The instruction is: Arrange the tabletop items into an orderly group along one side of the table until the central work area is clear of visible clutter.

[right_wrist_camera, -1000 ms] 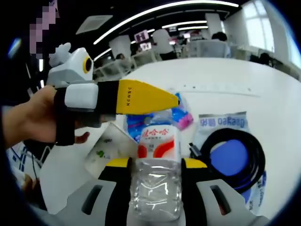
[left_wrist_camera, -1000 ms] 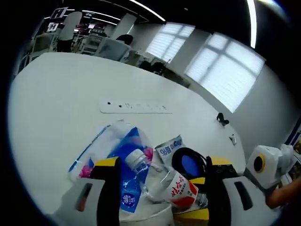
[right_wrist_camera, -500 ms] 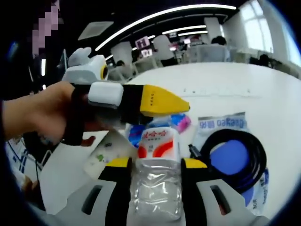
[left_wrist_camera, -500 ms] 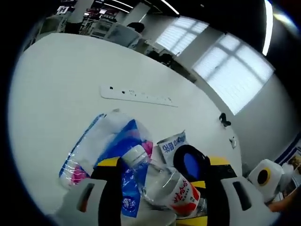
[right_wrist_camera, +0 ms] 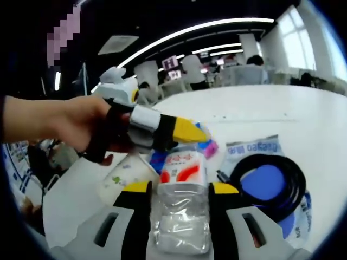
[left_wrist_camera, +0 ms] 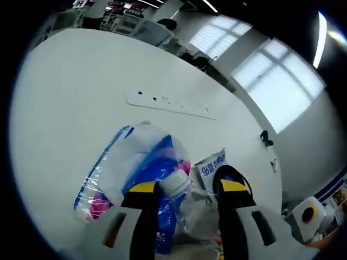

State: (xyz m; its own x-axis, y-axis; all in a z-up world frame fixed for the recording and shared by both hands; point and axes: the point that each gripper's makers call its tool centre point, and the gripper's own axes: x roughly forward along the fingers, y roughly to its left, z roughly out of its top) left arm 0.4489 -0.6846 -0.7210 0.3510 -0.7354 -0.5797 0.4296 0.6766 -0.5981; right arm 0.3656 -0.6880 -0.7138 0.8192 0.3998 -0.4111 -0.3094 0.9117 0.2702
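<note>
A clear water bottle [right_wrist_camera: 181, 168] with a red and white label lies along my right gripper [right_wrist_camera: 180, 188], whose jaws are shut on its crumpled body. In the left gripper view its cap end [left_wrist_camera: 176, 183] sits between the jaws of my left gripper [left_wrist_camera: 188, 187], which have closed in on it. In the right gripper view my left gripper [right_wrist_camera: 187, 130], held by a hand [right_wrist_camera: 70, 127], comes in from the left over the bottle's top. A blue and pink plastic pack [left_wrist_camera: 135, 162] lies on the white table [left_wrist_camera: 70, 97] just beyond the bottle.
A black cable coil [right_wrist_camera: 265, 181] rests on a blue and white pouch [left_wrist_camera: 214, 162] to the right. A white packet with green print [right_wrist_camera: 122, 181] lies at the left. A white power strip [left_wrist_camera: 171, 101] and a small black object [left_wrist_camera: 265, 138] sit farther off.
My left gripper has moved in over the bottle's top and its jaws have narrowed around it. The right gripper still holds the bottle, whose body now looks more crumpled.
</note>
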